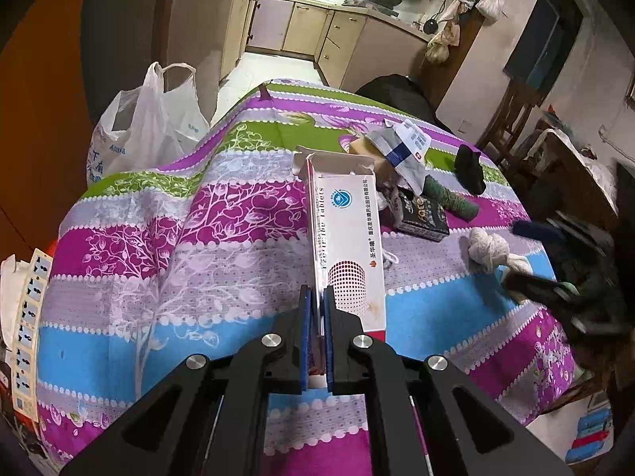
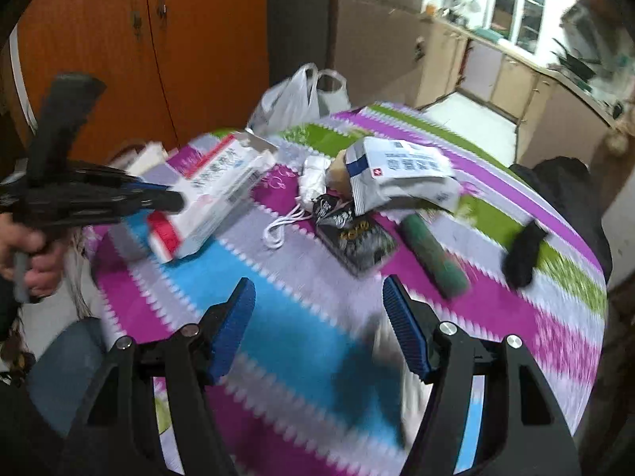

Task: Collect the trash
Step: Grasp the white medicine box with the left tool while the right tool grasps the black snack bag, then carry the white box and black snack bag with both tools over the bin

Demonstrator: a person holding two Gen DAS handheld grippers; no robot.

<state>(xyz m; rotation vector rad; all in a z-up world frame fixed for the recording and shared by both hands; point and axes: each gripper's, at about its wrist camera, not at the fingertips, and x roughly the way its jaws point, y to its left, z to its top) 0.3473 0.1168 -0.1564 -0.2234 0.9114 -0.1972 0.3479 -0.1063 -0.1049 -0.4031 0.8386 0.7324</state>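
My left gripper (image 1: pixel 316 297) is shut on a flattened white tablet box (image 1: pixel 347 238) with an open end flap and holds it above the striped tablecloth (image 1: pixel 166 238). The same box (image 2: pixel 214 198) shows in the blurred right wrist view, in the left gripper (image 2: pixel 174 198). My right gripper (image 2: pixel 317 301) is open and empty over the cloth. On the table lie a white and blue packet (image 2: pixel 401 174), a black foil packet (image 2: pixel 357 238), a green roll (image 2: pixel 432 261), a black cloth piece (image 2: pixel 524 254) and a knotted white cloth (image 1: pixel 490 250).
A white plastic bag (image 1: pixel 147 127) stands open beyond the table's far left edge; it also shows in the right wrist view (image 2: pixel 297 99). An orange cabinet (image 2: pixel 139 39) is behind it. A kitchen lies beyond. A sticker strip (image 1: pixel 29 329) hangs at left.
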